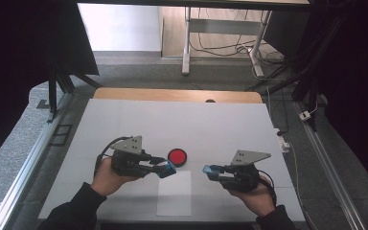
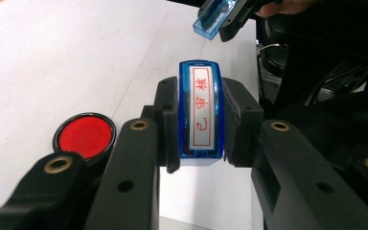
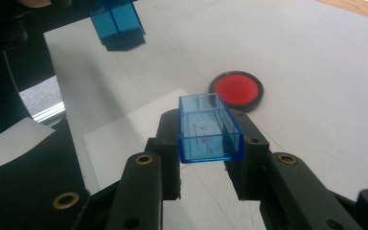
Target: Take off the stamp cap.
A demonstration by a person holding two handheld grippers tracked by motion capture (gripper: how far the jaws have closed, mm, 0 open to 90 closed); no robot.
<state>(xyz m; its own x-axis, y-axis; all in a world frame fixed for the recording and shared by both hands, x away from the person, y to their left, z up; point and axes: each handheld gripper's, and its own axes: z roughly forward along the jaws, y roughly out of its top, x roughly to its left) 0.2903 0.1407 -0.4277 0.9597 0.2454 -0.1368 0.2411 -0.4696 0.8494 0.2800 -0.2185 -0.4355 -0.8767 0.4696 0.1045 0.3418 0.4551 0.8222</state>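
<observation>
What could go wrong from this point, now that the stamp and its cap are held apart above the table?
The left gripper holds the blue stamp only by its narrow sides, so it could twist when pressed into the red ink pad. The clear blue cap sticks out beyond the fingers of the right gripper and might slip. The white paper sheet lies loose and could shift during stamping.

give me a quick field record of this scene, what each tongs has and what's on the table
left tongs: shut on blue stamp, its red-lettered label facing up
right tongs: shut on clear blue cap, its hollow side showing
stamp and cap: apart, held above the table
red ink pad: round, uncovered, on the mat between the tongs
white paper: flat on the mat, near the front edge
surface: grey mat on a wooden table
</observation>
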